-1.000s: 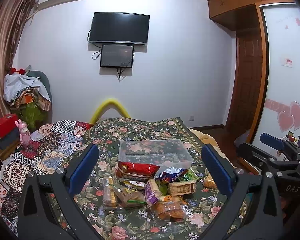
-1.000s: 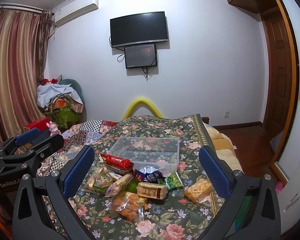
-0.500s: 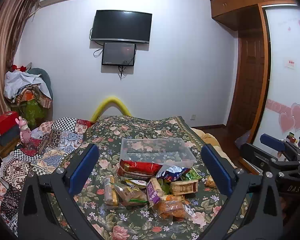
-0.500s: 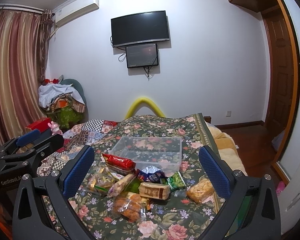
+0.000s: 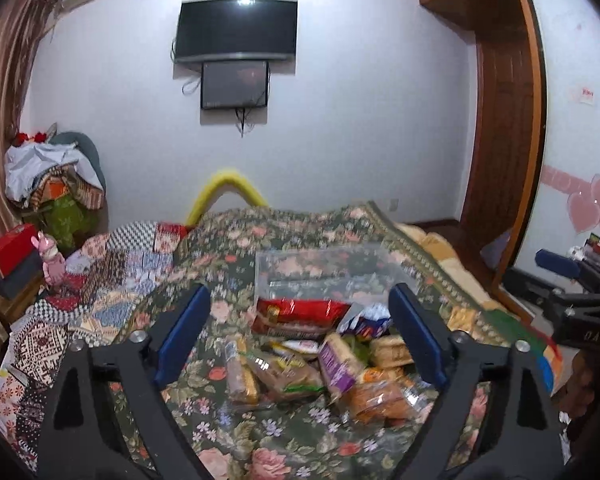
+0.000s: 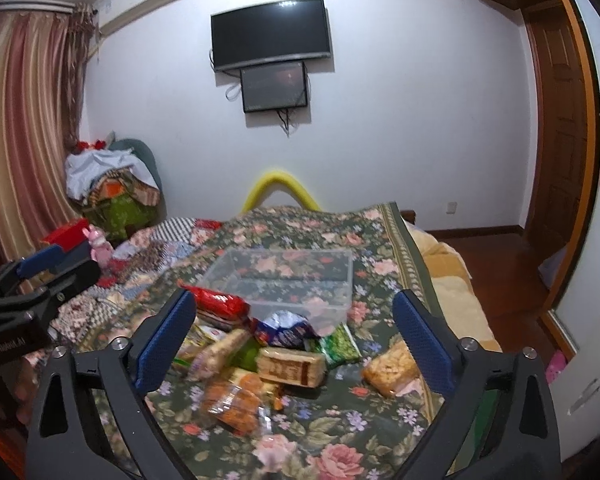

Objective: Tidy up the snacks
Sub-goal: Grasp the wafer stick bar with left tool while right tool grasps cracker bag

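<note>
White wall with a television (image 6: 271, 34), striped curtain (image 6: 24, 136), perhaps a wooden door (image 6: 560, 120).

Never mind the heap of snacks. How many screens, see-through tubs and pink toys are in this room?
Wall screens: 2
Clear tub: 1
Pink toy: 1
Total: 4

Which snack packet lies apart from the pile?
The clear packet of pale yellow snacks, lying alone on the bedspread right of the heap; the others touch or overlap.
</note>
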`<act>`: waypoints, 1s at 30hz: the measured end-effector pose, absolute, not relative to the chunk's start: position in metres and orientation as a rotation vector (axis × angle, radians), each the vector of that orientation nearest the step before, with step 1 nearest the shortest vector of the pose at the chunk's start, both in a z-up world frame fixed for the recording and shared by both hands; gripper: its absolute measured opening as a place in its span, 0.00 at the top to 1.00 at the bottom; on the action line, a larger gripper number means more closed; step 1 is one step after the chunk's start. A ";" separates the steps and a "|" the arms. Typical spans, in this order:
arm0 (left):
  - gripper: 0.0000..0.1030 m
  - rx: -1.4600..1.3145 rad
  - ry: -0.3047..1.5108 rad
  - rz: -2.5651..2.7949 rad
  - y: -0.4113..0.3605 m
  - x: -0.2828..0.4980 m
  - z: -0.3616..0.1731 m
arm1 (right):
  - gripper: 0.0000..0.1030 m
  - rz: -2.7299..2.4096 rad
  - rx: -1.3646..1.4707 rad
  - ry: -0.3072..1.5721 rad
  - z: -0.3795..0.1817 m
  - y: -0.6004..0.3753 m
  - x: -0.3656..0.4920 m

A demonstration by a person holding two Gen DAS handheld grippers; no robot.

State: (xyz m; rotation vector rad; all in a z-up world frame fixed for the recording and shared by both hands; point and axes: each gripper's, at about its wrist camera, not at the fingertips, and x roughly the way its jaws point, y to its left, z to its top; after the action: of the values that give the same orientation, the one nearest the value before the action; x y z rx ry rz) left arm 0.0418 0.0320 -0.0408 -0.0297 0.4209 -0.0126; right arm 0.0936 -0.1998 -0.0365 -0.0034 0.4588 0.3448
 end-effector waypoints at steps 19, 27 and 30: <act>0.31 -0.036 0.748 0.135 0.111 0.132 -0.145 | 0.35 0.207 -0.022 0.761 -0.111 -0.244 0.159; 0.31 -0.065 0.857 0.143 0.133 0.168 -0.182 | 0.35 0.123 0.000 0.849 -0.138 -0.263 0.191; 0.31 -0.053 0.883 0.123 0.130 0.171 -0.191 | 0.35 0.121 0.015 0.892 -0.148 -0.265 0.201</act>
State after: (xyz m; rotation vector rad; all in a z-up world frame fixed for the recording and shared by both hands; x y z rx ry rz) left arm 0.1714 0.1298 -0.1909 -0.0535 0.8831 0.1228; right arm 0.2013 -0.2655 -0.1484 0.0148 0.8923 0.1211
